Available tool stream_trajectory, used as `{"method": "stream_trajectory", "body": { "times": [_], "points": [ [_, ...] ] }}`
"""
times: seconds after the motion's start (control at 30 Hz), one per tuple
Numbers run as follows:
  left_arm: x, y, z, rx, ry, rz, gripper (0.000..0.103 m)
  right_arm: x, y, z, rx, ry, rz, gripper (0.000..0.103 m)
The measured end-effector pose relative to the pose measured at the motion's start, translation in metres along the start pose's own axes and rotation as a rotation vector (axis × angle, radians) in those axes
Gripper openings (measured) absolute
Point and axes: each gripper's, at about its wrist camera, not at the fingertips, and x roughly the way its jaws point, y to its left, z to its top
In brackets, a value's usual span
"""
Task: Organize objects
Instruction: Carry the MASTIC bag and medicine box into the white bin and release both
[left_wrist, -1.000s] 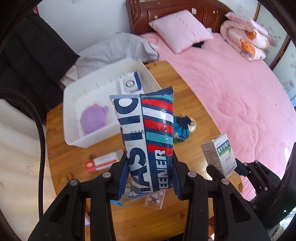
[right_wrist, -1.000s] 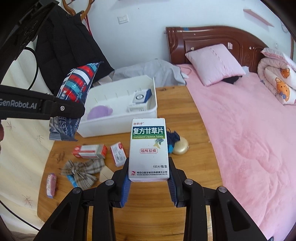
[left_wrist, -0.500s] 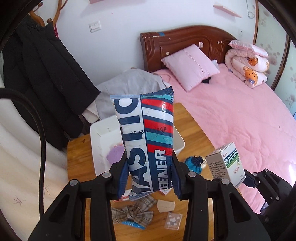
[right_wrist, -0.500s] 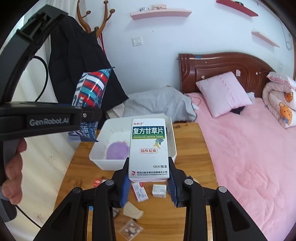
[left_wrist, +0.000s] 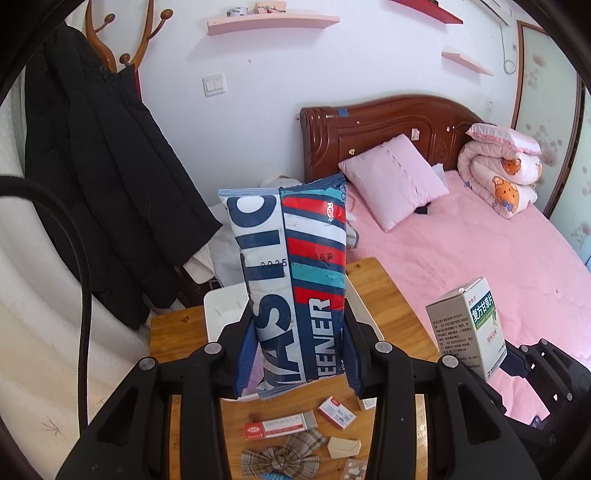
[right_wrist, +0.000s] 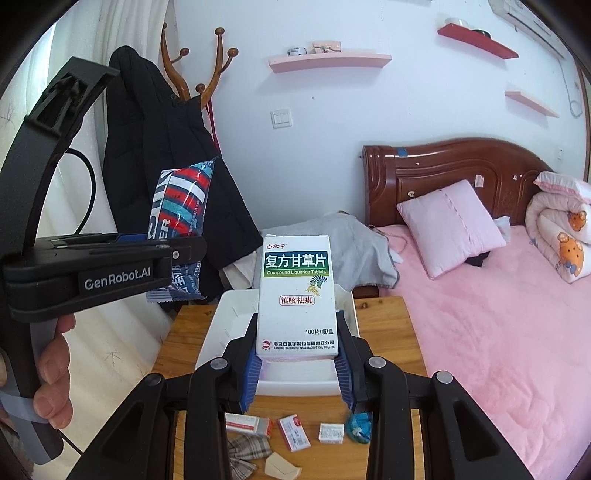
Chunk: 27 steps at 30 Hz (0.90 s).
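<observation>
My left gripper is shut on a blue, red and white snack bag, held upright high above the wooden table. Seen from the right wrist, that bag and the left gripper hang at the left, with a hand below. My right gripper is shut on a white medicine box with green lettering, upright; the same box shows at the right in the left wrist view. Behind and below both sits the white bin, largely hidden.
On the table lie small red-and-white boxes, a plaid bow, a folded tan card and a blue ball-like item. A pink bed runs along the right. Dark coats hang at the left.
Both grippers have risen and tilted up with their loads. The table and bin have dropped low in both views, and wall, shelves and coat rack have come into sight.
</observation>
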Motion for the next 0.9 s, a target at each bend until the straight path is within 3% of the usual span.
{"method": "stream_trajectory", "body": {
  "times": [0.2, 0.23, 0.53, 0.9],
  "points": [
    [-0.002, 0.012, 0.012, -0.008, -0.032, -0.006, 0.043, 0.006, 0.006, 0.019, -0.011, -0.02, -0.005, 0.035],
    [-0.002, 0.013, 0.015, 0.045, -0.044, 0.003, 0.043, 0.006, 0.007, 0.022, -0.014, -0.027, -0.009, 0.035],
    [0.013, 0.027, 0.03, 0.011, -0.052, -0.003, 0.043, 0.026, 0.002, 0.048, -0.011, -0.017, -0.056, 0.035],
    [0.057, 0.041, 0.037, -0.027, 0.019, 0.014, 0.043, 0.081, 0.0, 0.062, 0.007, 0.056, -0.103, 0.036]
  ]
}}
